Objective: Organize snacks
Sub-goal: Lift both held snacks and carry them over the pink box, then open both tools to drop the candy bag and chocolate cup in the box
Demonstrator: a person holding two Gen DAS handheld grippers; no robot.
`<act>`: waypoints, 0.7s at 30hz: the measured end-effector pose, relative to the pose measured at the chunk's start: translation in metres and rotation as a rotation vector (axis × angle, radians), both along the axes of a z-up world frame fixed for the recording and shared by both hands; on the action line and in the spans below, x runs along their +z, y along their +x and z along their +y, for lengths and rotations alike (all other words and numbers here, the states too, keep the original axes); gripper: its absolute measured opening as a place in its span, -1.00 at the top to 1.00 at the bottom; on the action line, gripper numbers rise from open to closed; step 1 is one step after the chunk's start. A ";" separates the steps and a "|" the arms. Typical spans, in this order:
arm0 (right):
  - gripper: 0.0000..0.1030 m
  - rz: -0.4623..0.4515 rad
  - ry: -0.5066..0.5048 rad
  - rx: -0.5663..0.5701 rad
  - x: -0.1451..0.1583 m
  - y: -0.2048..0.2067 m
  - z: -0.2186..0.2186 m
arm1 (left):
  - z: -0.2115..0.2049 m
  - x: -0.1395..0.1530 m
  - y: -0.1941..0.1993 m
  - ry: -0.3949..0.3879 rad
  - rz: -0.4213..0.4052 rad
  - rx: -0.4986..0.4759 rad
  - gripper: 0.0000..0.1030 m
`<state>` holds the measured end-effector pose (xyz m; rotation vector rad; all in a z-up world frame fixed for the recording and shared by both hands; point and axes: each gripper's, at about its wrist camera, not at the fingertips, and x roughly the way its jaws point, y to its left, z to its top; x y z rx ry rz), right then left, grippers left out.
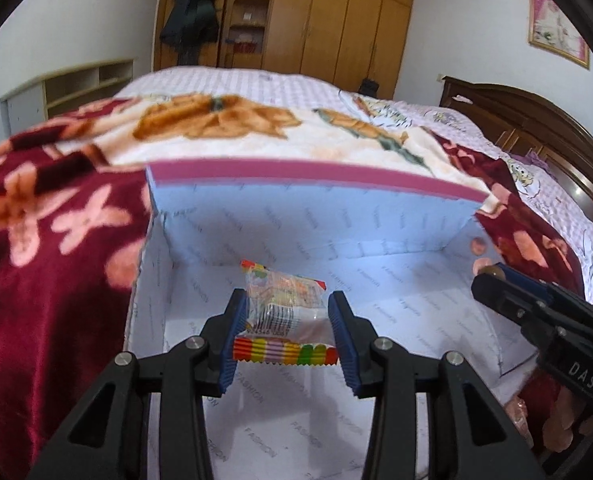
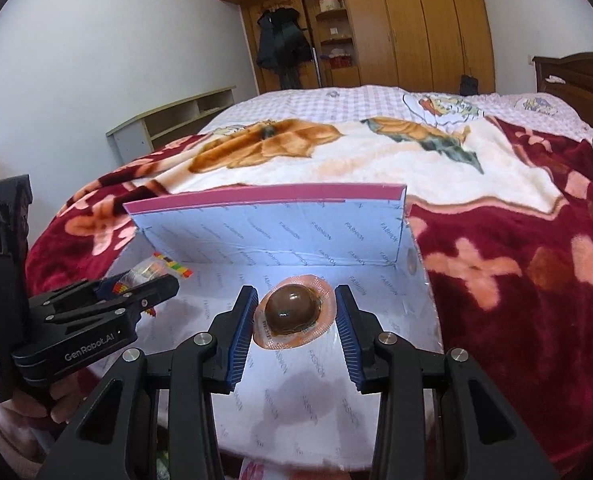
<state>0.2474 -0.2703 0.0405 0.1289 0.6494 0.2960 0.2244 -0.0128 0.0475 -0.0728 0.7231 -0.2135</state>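
My left gripper (image 1: pixel 286 336) fingers clamp a rainbow-striped candy packet (image 1: pixel 282 312) over the open box (image 1: pixel 396 312) on the bed. At 3 o'clock, my right gripper (image 2: pixel 294 330) fingers sit spread around a brown domed snack (image 2: pixel 292 312), not touching it.

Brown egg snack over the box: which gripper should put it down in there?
Right, probably. The brown egg snack sits between the fingers of the right gripper, already above the floor of the box. The left gripper is busy: the rainbow candy packet fills its fingers.

Black grippers (image 1: pixel 288 336), blue ribbed jaws, silver screws.
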 end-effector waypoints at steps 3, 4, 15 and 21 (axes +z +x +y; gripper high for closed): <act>0.21 0.018 0.000 -0.006 -0.006 0.008 0.001 | 0.001 -0.005 0.003 0.000 0.020 -0.006 0.16; 0.21 0.025 -0.003 -0.009 -0.008 0.010 0.002 | -0.001 -0.006 0.003 0.008 0.019 -0.012 0.16; 0.20 0.074 -0.004 -0.047 -0.023 0.016 0.005 | -0.007 -0.013 0.011 0.074 0.048 -0.008 0.16; 0.20 0.066 -0.017 -0.060 -0.020 0.013 0.010 | -0.002 -0.015 0.014 0.060 0.062 -0.017 0.16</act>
